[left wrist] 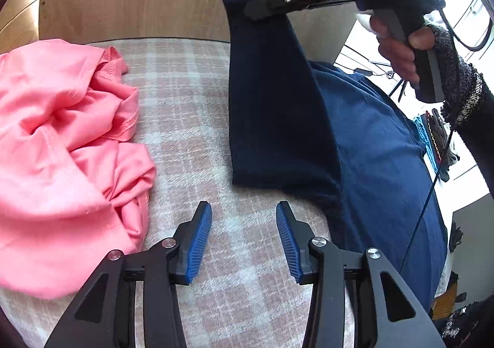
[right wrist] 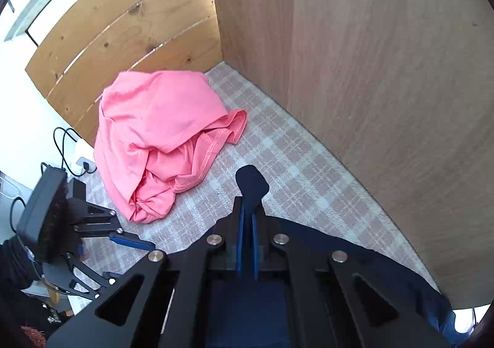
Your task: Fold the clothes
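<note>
right gripper [right wrist: 247, 212] pinching navy garment [left wrist: 278, 119]; left gripper [left wrist: 244, 224] parted, empty

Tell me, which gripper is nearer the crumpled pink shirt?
Left. The left gripper hovers open just beside the crumpled pink shirt; the right gripper is farther, shut on the dark blue garment.

Pink tee [left wrist: 61, 144], navy tee [left wrist: 364, 144], pink-white plaid cloth [left wrist: 191, 107].
</note>
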Tool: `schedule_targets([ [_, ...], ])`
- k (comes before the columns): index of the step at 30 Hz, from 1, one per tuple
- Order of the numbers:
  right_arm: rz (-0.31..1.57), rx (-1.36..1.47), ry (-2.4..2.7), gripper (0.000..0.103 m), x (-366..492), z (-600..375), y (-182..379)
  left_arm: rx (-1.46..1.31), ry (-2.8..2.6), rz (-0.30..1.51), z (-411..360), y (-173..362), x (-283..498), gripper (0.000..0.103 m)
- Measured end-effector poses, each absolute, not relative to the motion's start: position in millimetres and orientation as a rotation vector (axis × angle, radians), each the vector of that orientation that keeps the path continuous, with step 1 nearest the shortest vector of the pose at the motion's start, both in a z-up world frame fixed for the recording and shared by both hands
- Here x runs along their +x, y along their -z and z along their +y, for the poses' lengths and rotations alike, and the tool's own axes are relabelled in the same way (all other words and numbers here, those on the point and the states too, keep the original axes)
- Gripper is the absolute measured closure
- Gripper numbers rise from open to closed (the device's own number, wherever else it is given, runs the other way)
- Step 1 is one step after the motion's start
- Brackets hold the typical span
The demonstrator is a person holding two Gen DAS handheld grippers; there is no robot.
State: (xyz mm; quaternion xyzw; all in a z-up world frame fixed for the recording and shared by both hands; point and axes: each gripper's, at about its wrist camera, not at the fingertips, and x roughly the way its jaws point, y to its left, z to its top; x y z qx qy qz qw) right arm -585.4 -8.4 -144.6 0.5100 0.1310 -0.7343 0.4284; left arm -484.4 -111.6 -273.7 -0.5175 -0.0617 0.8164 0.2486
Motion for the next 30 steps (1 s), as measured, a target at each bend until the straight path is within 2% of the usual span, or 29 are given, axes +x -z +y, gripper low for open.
schedule_targets([
  [7, 0.275, 1.251, 1.846, 0.099, -588, 11, 131, -1.368, -2.203, -0.133, -94, 277, -517, 0.052],
  [9, 0.273, 1.251, 1.847, 0.099, -591, 9, 132, -1.332, -2.226, -0.065, -87, 276, -519, 0.057],
  [10, 0.272, 1.251, 1.848, 0.099, -592, 8, 132, -1.328, -2.238, -0.025, -83, 276, -520, 0.072],
  [11, 0.270, 1.253, 1.850, 0.099, -594, 8, 133, -1.341, -2.230, -0.045, -84, 277, -521, 0.097],
  [12, 0.268, 1.256, 1.855, 0.099, -594, 10, 134, -1.354, -2.220, -0.069, -85, 277, -522, 0.101],
  [20, 0.336, 1.244, 1.894, 0.099, -590, -4, 144, -1.236, -2.233, -0.281, -130, 228, -487, 0.102],
  [26, 0.337, 1.188, 1.903, 0.099, -583, -9, 144, -1.134, -2.213, -0.120, -83, 186, -463, 0.102],
  [30, 0.312, 1.126, 1.939, 0.099, -569, 23, 128, -1.119, -2.133, -0.076, -41, 181, -456, 0.102],
])
